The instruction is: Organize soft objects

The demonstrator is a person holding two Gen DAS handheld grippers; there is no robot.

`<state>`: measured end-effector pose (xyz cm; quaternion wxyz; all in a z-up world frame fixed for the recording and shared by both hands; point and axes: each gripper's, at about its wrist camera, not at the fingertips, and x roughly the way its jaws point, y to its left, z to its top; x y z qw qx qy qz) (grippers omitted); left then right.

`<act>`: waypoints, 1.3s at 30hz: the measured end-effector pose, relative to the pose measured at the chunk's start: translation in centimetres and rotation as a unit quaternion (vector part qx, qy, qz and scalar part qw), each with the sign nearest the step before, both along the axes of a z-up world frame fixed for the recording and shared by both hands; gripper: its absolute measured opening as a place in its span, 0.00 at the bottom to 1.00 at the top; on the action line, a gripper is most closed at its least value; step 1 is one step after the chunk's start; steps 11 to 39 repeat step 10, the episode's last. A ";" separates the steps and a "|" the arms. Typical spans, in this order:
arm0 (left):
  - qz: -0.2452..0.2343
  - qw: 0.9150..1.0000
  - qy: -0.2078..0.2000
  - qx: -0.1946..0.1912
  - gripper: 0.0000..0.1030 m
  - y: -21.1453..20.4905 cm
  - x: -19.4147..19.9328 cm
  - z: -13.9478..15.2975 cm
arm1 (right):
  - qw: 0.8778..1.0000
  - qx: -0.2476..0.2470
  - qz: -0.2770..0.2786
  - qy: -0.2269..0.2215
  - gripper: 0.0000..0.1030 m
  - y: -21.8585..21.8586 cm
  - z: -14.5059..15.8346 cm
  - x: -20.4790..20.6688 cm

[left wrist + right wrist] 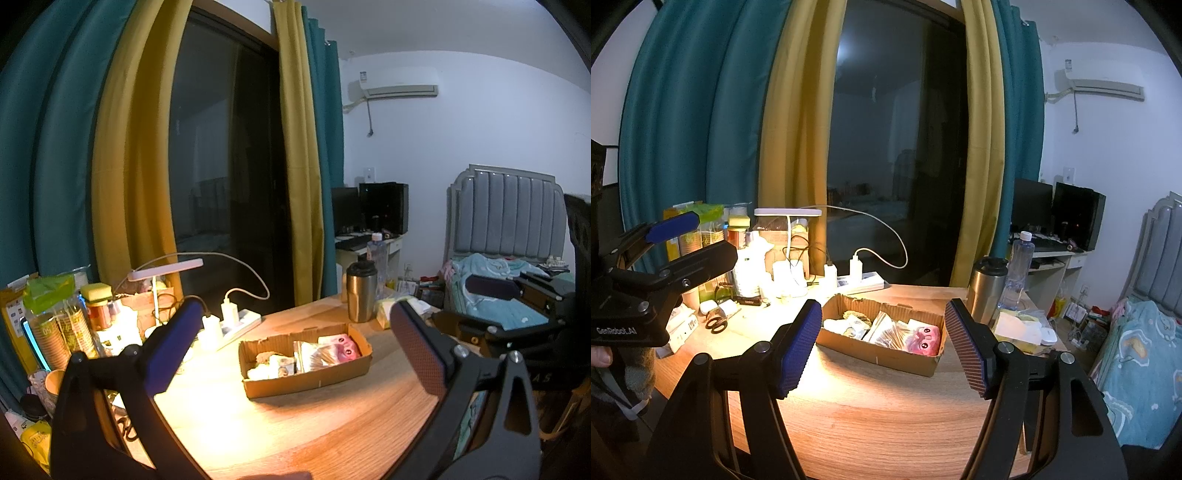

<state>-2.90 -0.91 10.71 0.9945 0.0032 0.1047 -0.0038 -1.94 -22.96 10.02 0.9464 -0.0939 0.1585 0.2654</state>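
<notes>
A shallow cardboard box [882, 332] sits on the wooden counter [886, 413], holding a pink soft toy with eyes [925, 341] at its right end, beside plastic-wrapped packets [886, 330] and pale soft items [846, 325]. The left gripper [291, 343] and the right gripper [882, 347] both hover above the counter, fingers spread wide, holding nothing. A steel tumbler [988, 286] stands just right of the box.

Both wrist views face forward over the worktop [295, 424] toward the window, sharing the cardboard box [306, 380] ahead; the right view also catches the left gripper [690, 236].
</notes>
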 end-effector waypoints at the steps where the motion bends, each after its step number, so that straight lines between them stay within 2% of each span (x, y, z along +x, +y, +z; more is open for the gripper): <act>1: 0.000 1.000 0.000 0.000 1.00 0.0 0.0 0.0 | 1.000 0.000 0.000 0.000 0.70 -0.1 0.0 0.0; 10: -0.004 1.000 0.001 0.001 1.00 0.3 0.3 -0.6 | 1.000 -0.001 -0.002 0.010 0.70 -0.3 -0.8 0.5; 39: -0.004 1.000 0.001 0.001 1.00 0.3 0.3 -0.6 | 1.000 -0.001 -0.002 0.010 0.70 -0.3 -0.8 0.5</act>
